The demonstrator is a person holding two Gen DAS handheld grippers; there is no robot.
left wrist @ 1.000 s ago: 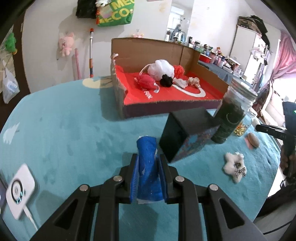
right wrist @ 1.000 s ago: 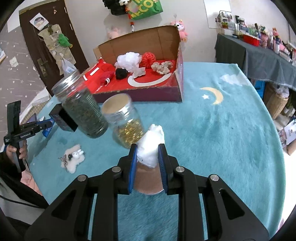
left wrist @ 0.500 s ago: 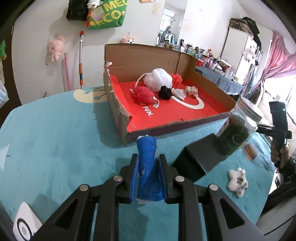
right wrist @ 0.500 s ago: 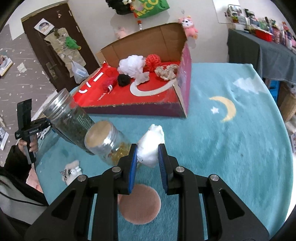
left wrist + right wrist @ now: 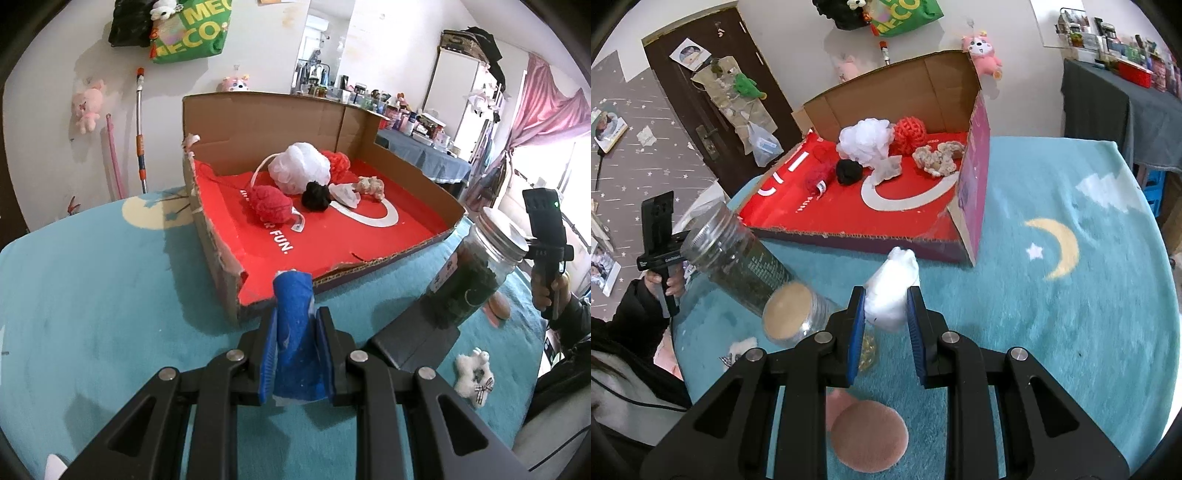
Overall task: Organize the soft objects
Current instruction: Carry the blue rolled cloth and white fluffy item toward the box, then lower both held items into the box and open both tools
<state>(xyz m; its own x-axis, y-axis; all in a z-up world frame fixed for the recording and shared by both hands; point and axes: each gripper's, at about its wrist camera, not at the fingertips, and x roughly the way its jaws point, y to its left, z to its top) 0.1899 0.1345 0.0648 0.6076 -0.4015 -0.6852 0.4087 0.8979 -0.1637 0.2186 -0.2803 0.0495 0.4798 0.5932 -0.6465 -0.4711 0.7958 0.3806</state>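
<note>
My left gripper (image 5: pixel 297 325) is shut on a folded blue cloth (image 5: pixel 297 332), held just in front of the near corner of the cardboard box (image 5: pixel 218 258). My right gripper (image 5: pixel 886 306) is shut on a white fluffy wad (image 5: pixel 892 291), raised above the teal mat in front of the box (image 5: pixel 973 206). Inside the box on its red floor lie a white mesh puff (image 5: pixel 299 168), red knit balls (image 5: pixel 271 203), a black pompom (image 5: pixel 316 195) and a beige crochet piece (image 5: pixel 936 157).
A tall jar of dark contents (image 5: pixel 472 280) and a black block (image 5: pixel 413 339) stand right of my left gripper. A cork-lidded jar (image 5: pixel 798 314) lies left of my right gripper. Pink round pads (image 5: pixel 868 435) and a small white plush (image 5: pixel 472 376) lie on the mat.
My left gripper has moved closer to the box's near corner with the blue cloth. My right gripper has lifted and advanced toward the box with the white wad.
</note>
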